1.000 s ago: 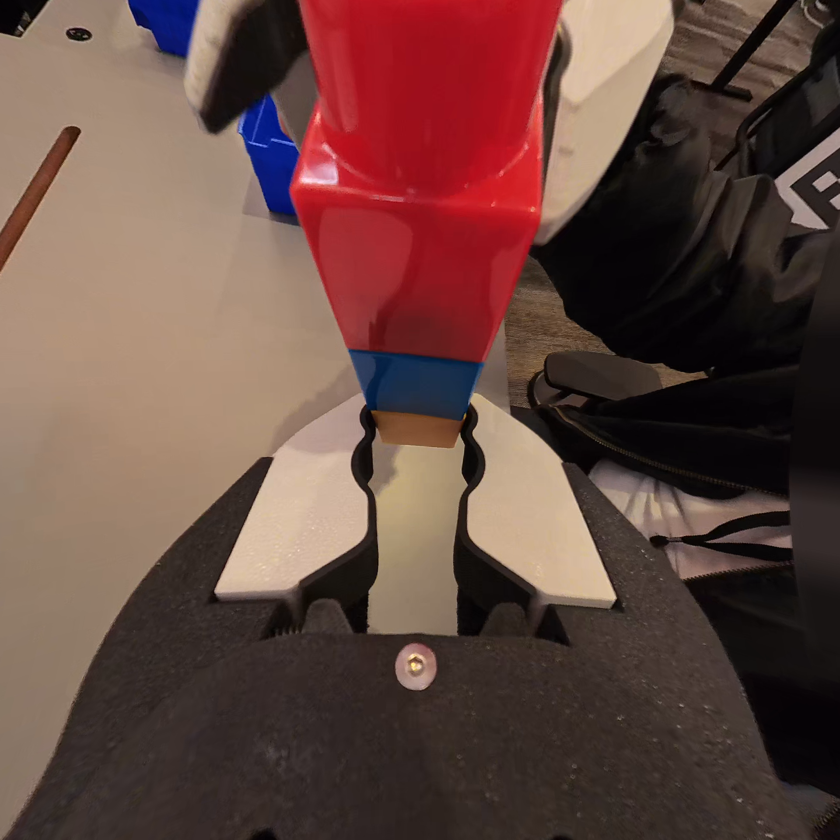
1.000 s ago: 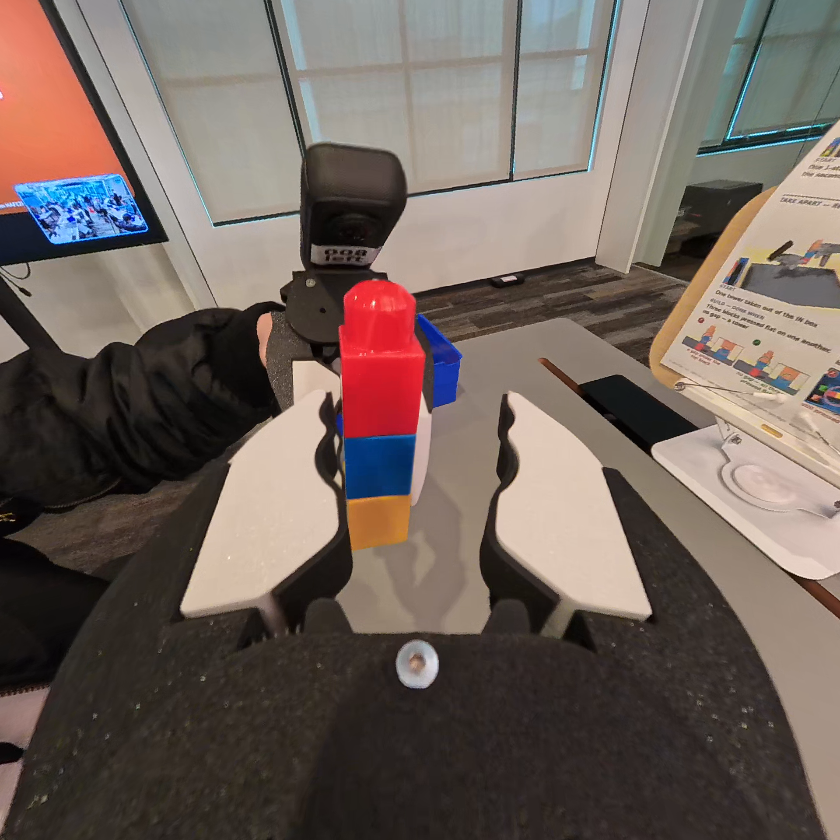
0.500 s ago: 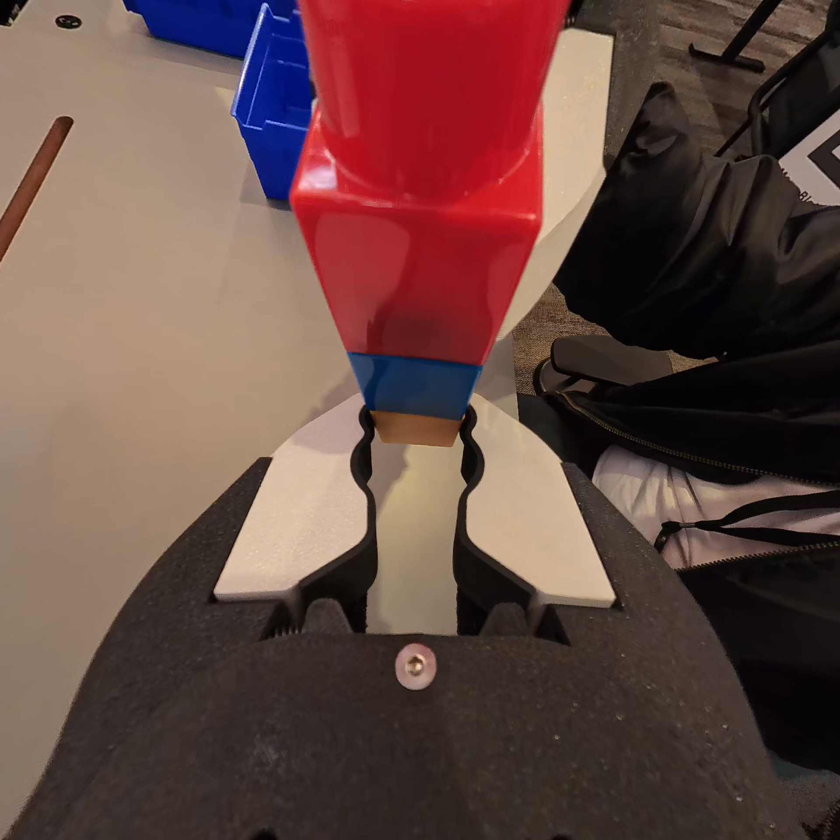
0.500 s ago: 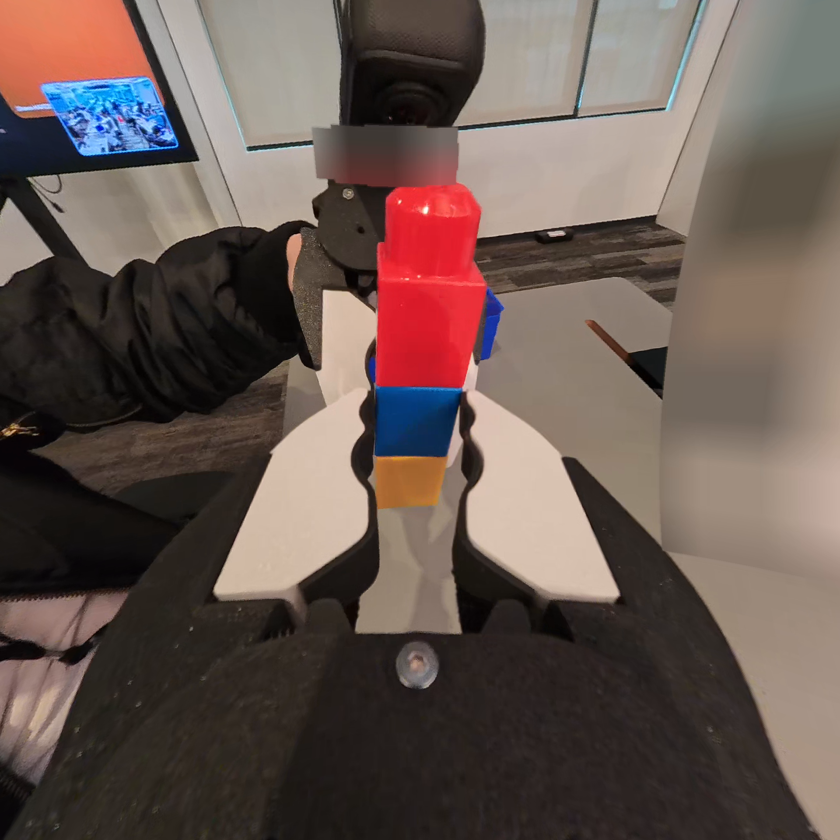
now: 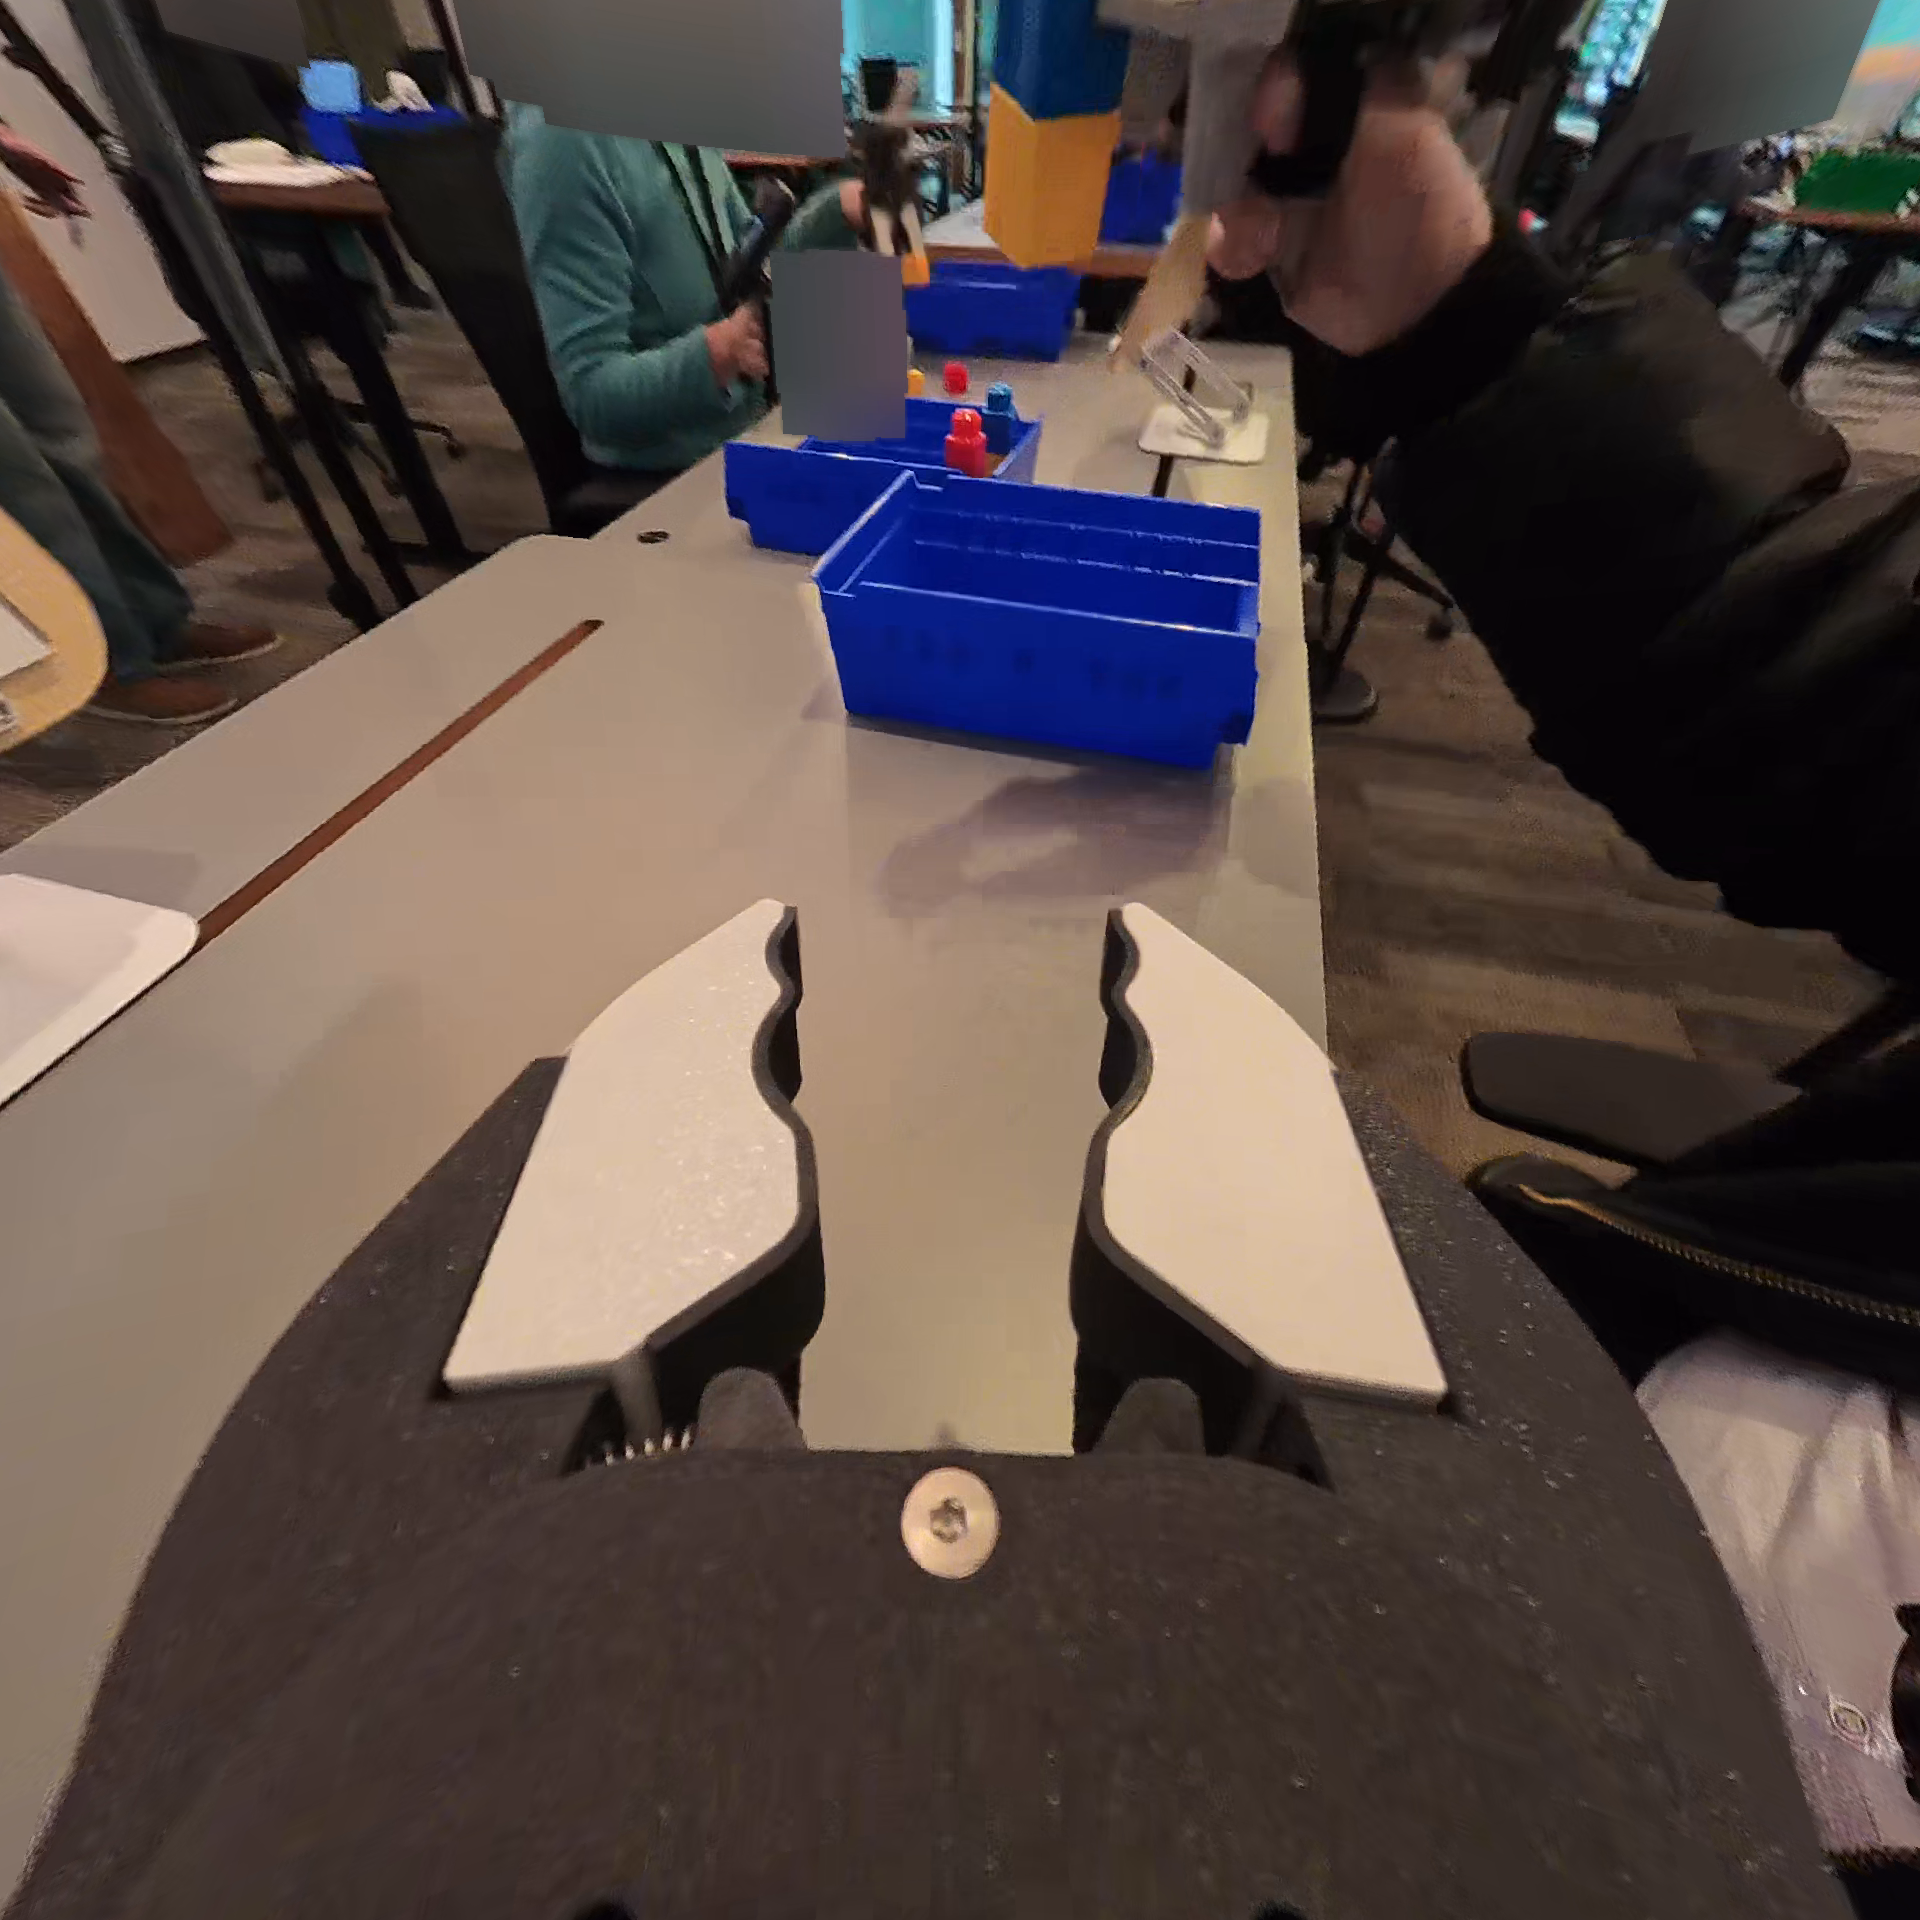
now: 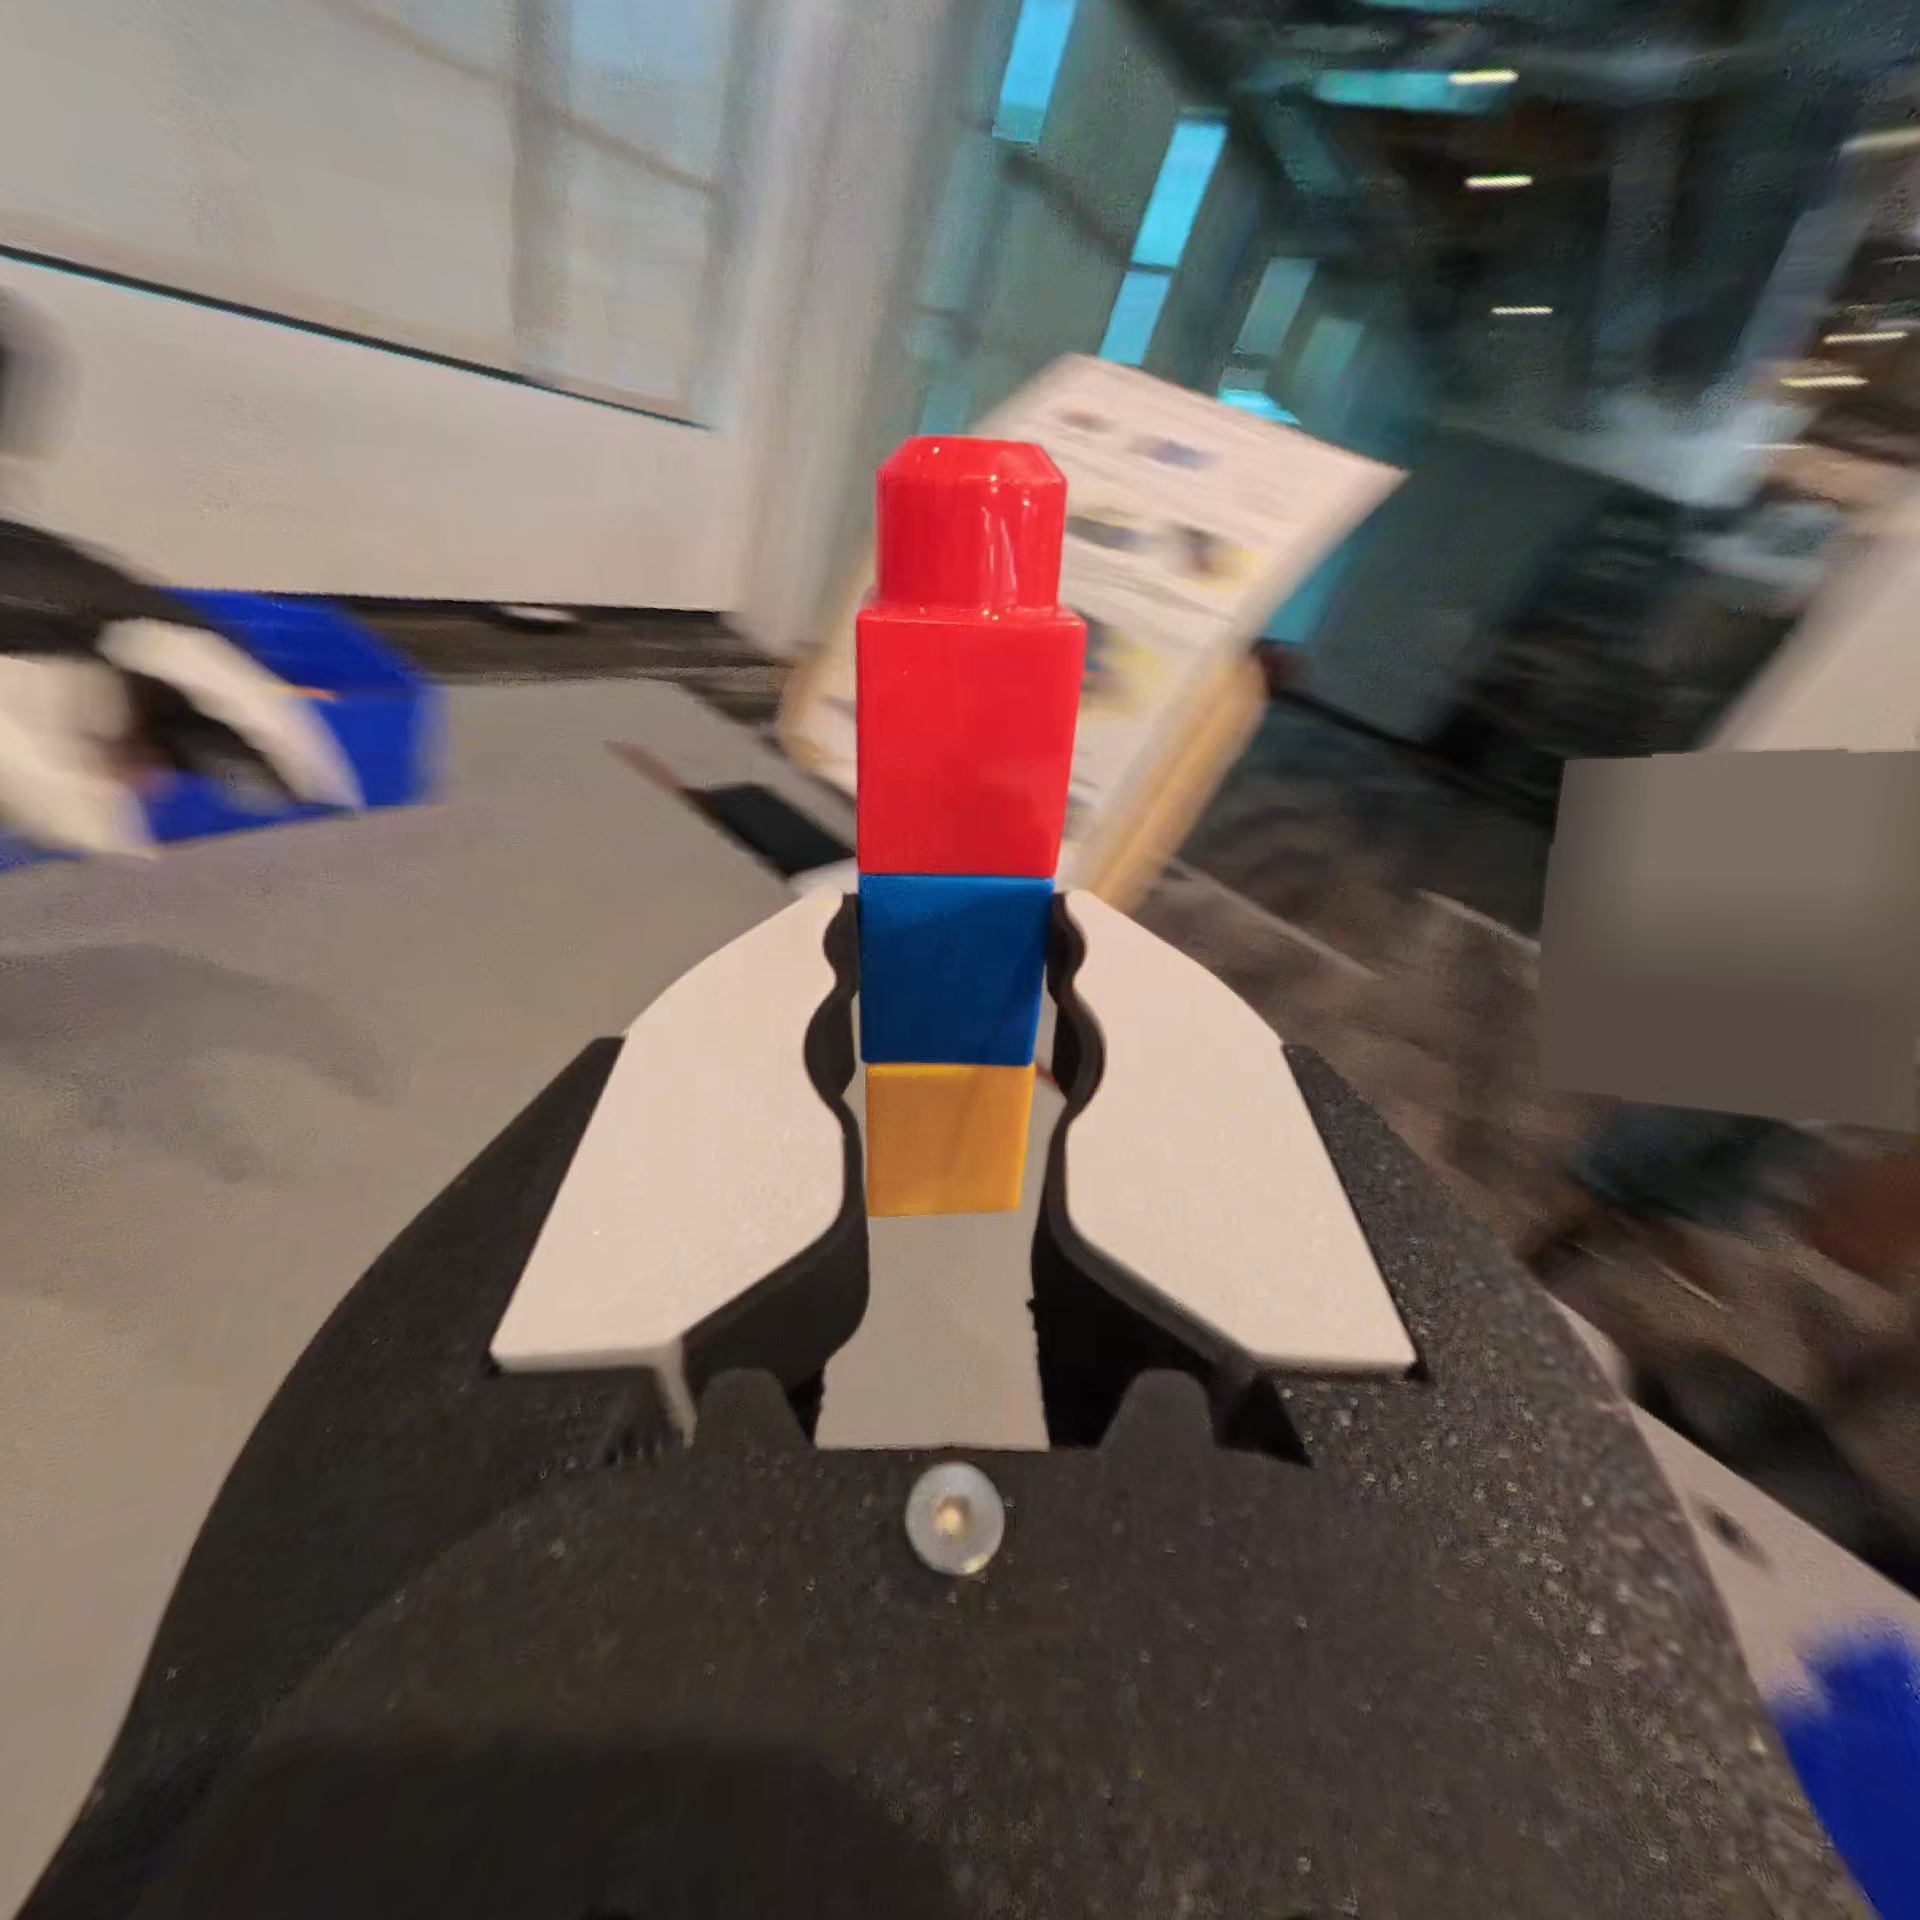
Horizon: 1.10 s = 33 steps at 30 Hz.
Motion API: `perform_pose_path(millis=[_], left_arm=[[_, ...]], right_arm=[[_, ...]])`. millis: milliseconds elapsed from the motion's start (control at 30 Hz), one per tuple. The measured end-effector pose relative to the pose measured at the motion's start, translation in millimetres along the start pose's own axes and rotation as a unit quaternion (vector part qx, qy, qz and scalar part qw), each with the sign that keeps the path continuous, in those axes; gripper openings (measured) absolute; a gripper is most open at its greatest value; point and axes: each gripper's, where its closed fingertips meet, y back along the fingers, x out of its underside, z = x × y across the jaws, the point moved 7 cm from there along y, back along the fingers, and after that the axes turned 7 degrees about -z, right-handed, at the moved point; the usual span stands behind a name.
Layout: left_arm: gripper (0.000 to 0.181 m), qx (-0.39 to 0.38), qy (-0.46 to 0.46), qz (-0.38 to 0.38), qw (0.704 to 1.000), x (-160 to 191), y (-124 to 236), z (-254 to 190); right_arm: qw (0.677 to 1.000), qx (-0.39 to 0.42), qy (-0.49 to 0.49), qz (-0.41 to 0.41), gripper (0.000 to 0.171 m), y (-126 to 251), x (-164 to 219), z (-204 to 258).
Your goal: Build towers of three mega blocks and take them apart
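A three-block tower of a red block [image 6: 961,727] on a blue block [image 6: 951,966] on an orange block [image 6: 948,1143] sits upright in my right gripper [image 6: 954,914], which is shut on the blue block. The background there is blurred by motion. In the left wrist view the tower's orange block [image 5: 1049,177] and part of the blue one show high up at the top edge, off the table. My left gripper [image 5: 951,925] is open and empty, low over the grey table [image 5: 520,935]. It shows blurred in the right wrist view [image 6: 208,717].
An empty blue bin [image 5: 1039,634] stands ahead of my left gripper. A second blue bin [image 5: 790,499] behind it holds loose blocks. A white tray [image 5: 73,966] lies at the left. The table edge runs along the right, with black jackets beyond. People sit farther back.
My left gripper has let go of the tower, opened and drawn back. My right gripper closed on the blue block and has carried the tower up and away.
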Motion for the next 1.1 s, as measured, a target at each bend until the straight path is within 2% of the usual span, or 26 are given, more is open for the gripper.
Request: perform_pose_path(millis=[67, 167, 300, 433, 600, 767, 967, 1100], left_arm=[[0.053, -0.023, -0.003, -0.009, 1.0, 6.9, 7.7, -3.7], [0.051, -0.063, -0.007, -0.013, 0.998, 11.7, 14.8, -5.5], [0.049, -0.091, -0.003, -0.018, 0.996, 6.9, 22.5, -13.2], [0.048, -0.11, -0.014, 0.0, 0.994, -0.7, 24.5, -21.4], [0.047, -0.116, -0.036, 0.033, 0.992, -8.0, 13.3, -33.2], [0.045, -0.104, -0.048, 0.041, 0.993, -13.5, -1.2, -47.5], [0.044, -0.096, -0.057, 0.033, 0.993, -21.8, -9.2, -53.7], [0.044, -0.093, -0.06, 0.03, 0.993, -22.9, -13.3, -53.0]], right_arm=[[0.995, 0.098, -0.009, 0.004, 0.034, 36.3, 34.5, -47.2], [0.982, 0.179, -0.048, 0.036, 0.034, 63.2, 106.9, -85.3], [0.966, 0.211, -0.129, 0.08, 0.034, 70.7, 192.2, -102.4], [0.952, 0.219, -0.163, 0.137, 0.034, 68.3, 248.7, -110.2], [0.947, 0.194, -0.193, 0.166, 0.034, 54.3, 264.7, -115.7], [0.947, 0.184, -0.178, 0.193, 0.034, 41.8, 276.2, -112.2], [0.948, 0.201, -0.189, 0.16, 0.034, 36.0, 282.8, -121.4], [0.95, 0.2, -0.165, 0.175, 0.034, 32.2, 291.3, -121.4]])
